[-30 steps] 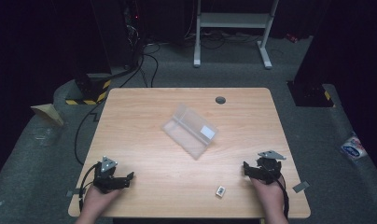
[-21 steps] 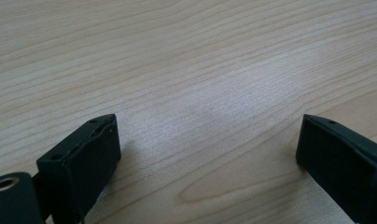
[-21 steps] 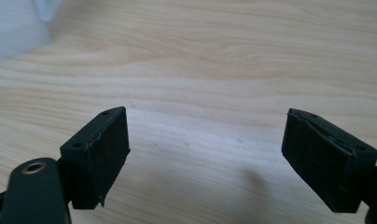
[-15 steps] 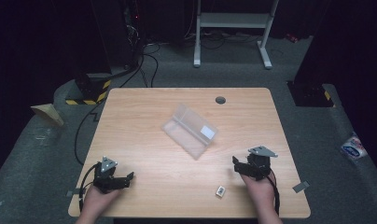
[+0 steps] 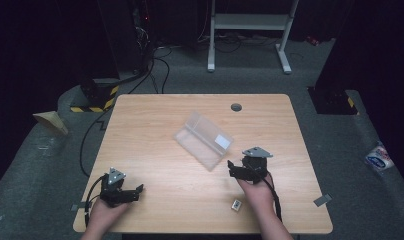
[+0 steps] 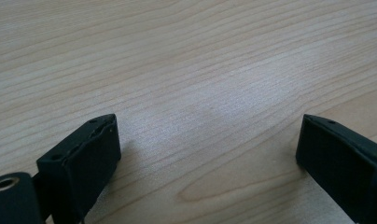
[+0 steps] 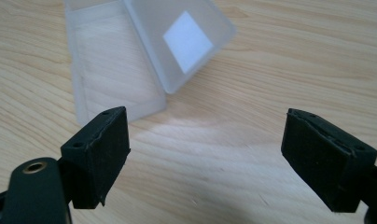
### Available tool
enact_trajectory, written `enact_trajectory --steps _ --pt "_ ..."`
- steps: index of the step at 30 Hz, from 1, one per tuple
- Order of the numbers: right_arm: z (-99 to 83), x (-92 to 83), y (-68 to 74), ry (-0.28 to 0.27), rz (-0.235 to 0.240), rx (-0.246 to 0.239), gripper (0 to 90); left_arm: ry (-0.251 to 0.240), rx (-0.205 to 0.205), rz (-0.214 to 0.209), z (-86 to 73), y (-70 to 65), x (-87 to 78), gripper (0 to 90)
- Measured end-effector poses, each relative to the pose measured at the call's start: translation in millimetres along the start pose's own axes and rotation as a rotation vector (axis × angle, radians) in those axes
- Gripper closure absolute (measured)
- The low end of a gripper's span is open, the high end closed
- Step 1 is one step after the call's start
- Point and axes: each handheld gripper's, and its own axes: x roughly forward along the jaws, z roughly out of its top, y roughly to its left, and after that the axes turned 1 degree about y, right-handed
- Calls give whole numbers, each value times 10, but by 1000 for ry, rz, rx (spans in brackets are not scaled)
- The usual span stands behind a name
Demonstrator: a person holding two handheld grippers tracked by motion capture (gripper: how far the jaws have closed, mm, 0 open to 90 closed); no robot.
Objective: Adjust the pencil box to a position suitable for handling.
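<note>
Two grippers on the table, and the right one's the only one doing anything. Compared to a second ago, the right gripper (image 5: 233, 169) has slid up and in from the near right edge toward the clear plastic box (image 5: 204, 139), which sits open around the middle of the table (image 5: 140, 120) with its lid flipped back and a white label (image 7: 187, 41) on it. The box itself hasn't budged. From the right gripper view the jaws are spread wide with nothing between them, and the box's near corner is just ahead, a bit left of centre, not touching yet.

The left gripper (image 5: 133, 191) stayed parked near the front left corner, jaws also wide apart over bare wood.

A small white-and-dark bit (image 5: 236, 204) lies by the front edge, now just beside the right hand (image 5: 255, 187).

My read: that's the reach toward the box, probably to close it or grab the lid. It'll need to line up on an edge first.
</note>
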Motion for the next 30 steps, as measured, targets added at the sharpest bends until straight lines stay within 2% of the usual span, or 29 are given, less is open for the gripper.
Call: enact_trajectory --steps 2,5,8,13,16,20,30 --pt "92 116 119 10 9 -7 148 0 0 0 0 0 0 67" --pt "149 194 178 22 11 -6 147 0 -1 0 0 0 0 67" --pt "245 367 247 44 2 -6 150 1 1 -1 0 1 -1 67" --pt "297 539 257 77 -13 4 159 1 2 -2 0 3 -1 66" --pt "291 606 253 92 -20 23 171 1 3 -3 0 3 -1 66" --pt "254 692 236 121 -24 22 177 1 4 -2 0 4 -1 66" --pt "223 715 218 139 -33 12 208 1 3 -3 -1 3 -1 66"
